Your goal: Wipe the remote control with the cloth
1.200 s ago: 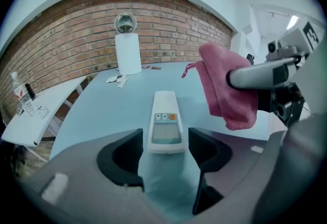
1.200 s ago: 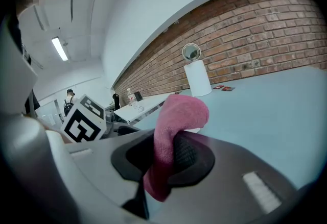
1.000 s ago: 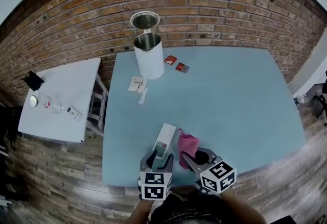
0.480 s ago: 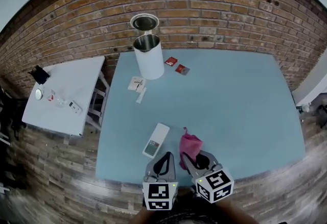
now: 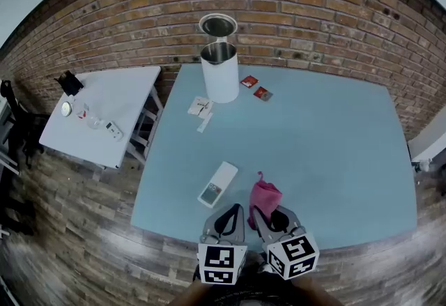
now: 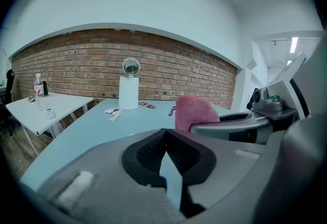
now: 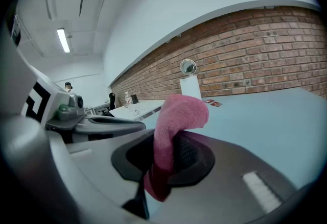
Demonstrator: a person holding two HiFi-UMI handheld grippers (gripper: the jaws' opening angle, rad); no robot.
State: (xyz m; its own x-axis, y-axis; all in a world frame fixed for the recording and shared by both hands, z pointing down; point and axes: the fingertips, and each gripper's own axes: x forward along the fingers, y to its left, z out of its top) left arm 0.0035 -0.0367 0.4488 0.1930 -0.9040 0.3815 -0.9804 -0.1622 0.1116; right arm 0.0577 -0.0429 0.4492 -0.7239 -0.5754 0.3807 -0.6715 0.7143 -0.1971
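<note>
**Risk: remote loose on bench, cloth only pinched**

Remote control [image 5: 218,185] lies flat on the blue bench [image 5: 327,151], front-left part, ahead of both grippers & touching neither. Left gripper [image 5: 230,214]: jaws closed tight, nothing btw them. Right gripper [image 5: 267,217]: jaws clamped on the pink cloth [image 5: 265,196]. In the right gripper view the cloth [image 7: 176,118] runs up btw the pads and flops fwd over the tips, w/ a short tail hanging below.

What could go wrong, as I judge it:

- **Remote slides.** Nothing pins it. A wipe stroke w/ any pressure prob. shoves it across the smooth top, poss. towards the bench edge. The left jaws would need to open & hold it, or press it down, first.
- **Hard contact.** The cloth's bulk sits above the jaw tips, not under them. A low approach may put bare plastic on the buttons instead of fabric.
- **Cloth slips.** The grip takes only a narrow fold, so drag on the remote could pull it out.
- **Grippers clash.** They sit just beside each other nr the bench's front edge. Both reaching for one small thing leaves little room.

White canister [image 5: 221,78] & red packets [image 5: 249,81] at the far side are well apart, no issue.
</note>
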